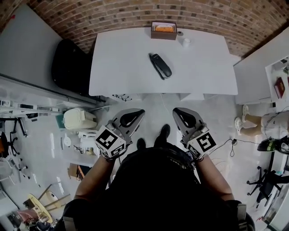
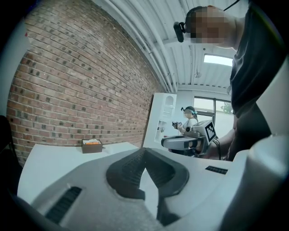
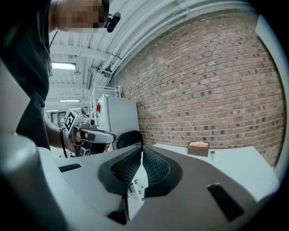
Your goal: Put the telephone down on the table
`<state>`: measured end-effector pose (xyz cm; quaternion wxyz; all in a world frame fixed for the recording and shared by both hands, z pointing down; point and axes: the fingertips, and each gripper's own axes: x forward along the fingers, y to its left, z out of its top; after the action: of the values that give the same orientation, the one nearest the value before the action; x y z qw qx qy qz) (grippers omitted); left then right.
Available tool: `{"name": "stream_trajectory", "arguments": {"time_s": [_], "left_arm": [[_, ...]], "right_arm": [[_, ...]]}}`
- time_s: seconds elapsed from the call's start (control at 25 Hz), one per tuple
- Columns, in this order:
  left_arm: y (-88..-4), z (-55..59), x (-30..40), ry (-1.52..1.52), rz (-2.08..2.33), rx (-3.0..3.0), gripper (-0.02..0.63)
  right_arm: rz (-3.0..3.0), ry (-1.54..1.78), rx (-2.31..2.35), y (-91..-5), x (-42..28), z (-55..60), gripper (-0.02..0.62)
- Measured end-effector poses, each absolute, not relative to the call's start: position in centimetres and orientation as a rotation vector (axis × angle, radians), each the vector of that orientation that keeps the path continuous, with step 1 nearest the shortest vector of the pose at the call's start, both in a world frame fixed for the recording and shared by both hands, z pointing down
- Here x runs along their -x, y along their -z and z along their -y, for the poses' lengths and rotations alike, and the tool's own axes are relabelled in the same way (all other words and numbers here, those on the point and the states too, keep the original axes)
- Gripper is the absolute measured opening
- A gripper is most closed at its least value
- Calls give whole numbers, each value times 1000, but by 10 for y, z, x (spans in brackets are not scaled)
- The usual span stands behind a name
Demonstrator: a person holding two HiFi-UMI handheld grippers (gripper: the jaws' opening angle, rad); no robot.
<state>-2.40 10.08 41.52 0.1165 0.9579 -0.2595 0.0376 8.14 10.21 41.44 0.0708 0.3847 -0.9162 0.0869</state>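
Observation:
The black telephone (image 1: 160, 66) lies on the white table (image 1: 122, 67), handset on its base, a little right of the middle. Both grippers hang close to my body, short of the table's near edge and well away from the phone. My left gripper (image 1: 137, 112) is shut with nothing in it; in the left gripper view its pads (image 2: 131, 169) meet at the tips. My right gripper (image 1: 178, 111) is also shut and empty, its pads (image 3: 156, 167) pressed together in the right gripper view. The phone is hidden in both gripper views.
At the table's far edge stand a brown box (image 1: 164, 30) with orange contents and a small white cup (image 1: 186, 42). A black chair (image 1: 70, 67) stands left of the table. A brick wall (image 1: 135, 13) runs behind it. Another person (image 1: 255, 122) is at the right.

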Motion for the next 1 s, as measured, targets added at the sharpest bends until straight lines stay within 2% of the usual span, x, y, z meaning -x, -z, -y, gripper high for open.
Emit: {"name": "stream_trajectory", "arguments": {"time_s": [0.48, 1.0], "left_arm": [[-409, -182, 87, -75, 673, -2838, 6], [-401, -216, 108, -53, 591, -2893, 6]], "right_arm": [[2736, -223, -1226, -400, -18, -178, 18], [2705, -201, -1272, -398, 12, -217, 18]]}}
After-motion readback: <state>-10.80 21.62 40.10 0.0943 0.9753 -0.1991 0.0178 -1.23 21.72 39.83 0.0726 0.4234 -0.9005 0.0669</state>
